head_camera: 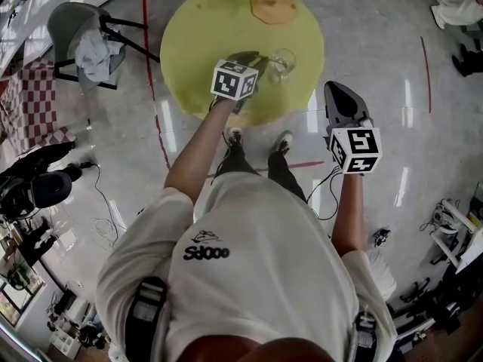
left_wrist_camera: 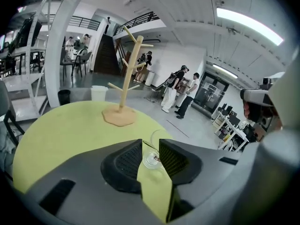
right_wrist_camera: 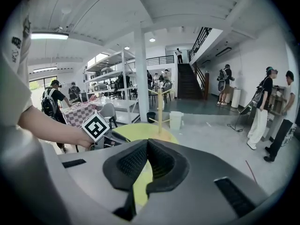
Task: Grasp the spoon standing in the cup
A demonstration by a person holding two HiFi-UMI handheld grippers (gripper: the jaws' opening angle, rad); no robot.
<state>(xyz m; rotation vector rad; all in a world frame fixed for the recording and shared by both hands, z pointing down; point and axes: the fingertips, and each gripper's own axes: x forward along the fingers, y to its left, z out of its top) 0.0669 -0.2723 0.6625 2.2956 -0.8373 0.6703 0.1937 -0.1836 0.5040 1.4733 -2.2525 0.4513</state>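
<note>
Spoon (left_wrist_camera: pixel 147 144) stands in glass cup (left_wrist_camera: pixel 153 159) on yellow table (left_wrist_camera: pixel 70 130), handle leaning left. Left gripper (left_wrist_camera: pixel 150 146) nearer: jaws moderately apart, empty, cup straight ahead through gap. Right gripper (right_wrist_camera: pixel 146 142) well apart from cup, jaws together, empty.

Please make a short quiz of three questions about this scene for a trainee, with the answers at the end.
1. True or false: the left gripper grips the thin metal spoon that stands in the clear glass cup.
2. What stands on the round yellow-green table beyond the cup? A: a wooden branched rack. B: a red kettle. C: a stack of plates.
3. Fill in: the right gripper has its jaws ___ (open or shut).
Key: 1 false, its jaws stand apart, with the cup beyond them; 2 A; 3 shut.
</note>
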